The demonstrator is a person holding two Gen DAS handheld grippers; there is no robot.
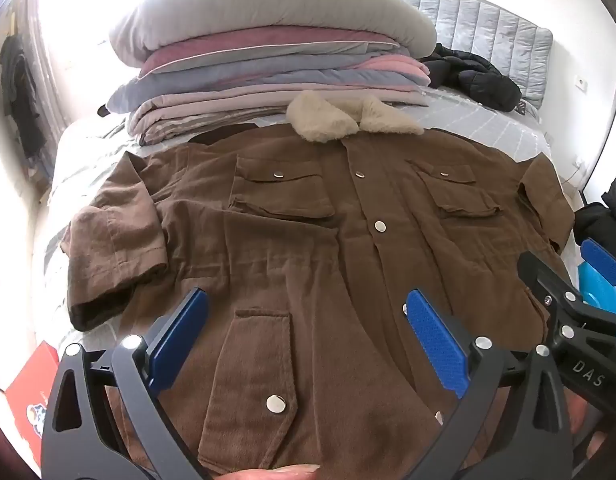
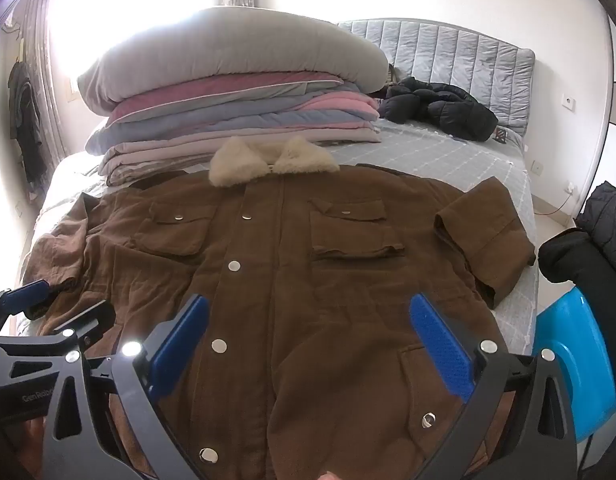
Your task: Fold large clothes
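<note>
Two views, left wrist: your bed (image 1: 487, 128) carries stacked bedding (image 1: 268, 64); brown jacket (image 1: 308, 216) lies flat beneath your left gripper (image 1: 308, 332), fingers spread.
Right wrist: jacket (image 2: 308, 264) spread under your right gripper (image 2: 308, 336), fingers released.

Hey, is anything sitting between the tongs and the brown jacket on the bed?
Nothing visible. Both the left tongs and the right tongs hang open right over the brown jacket, which lies flat, front up. The stack of folded bedding sits beyond its fleece collar, out of the way.
</note>
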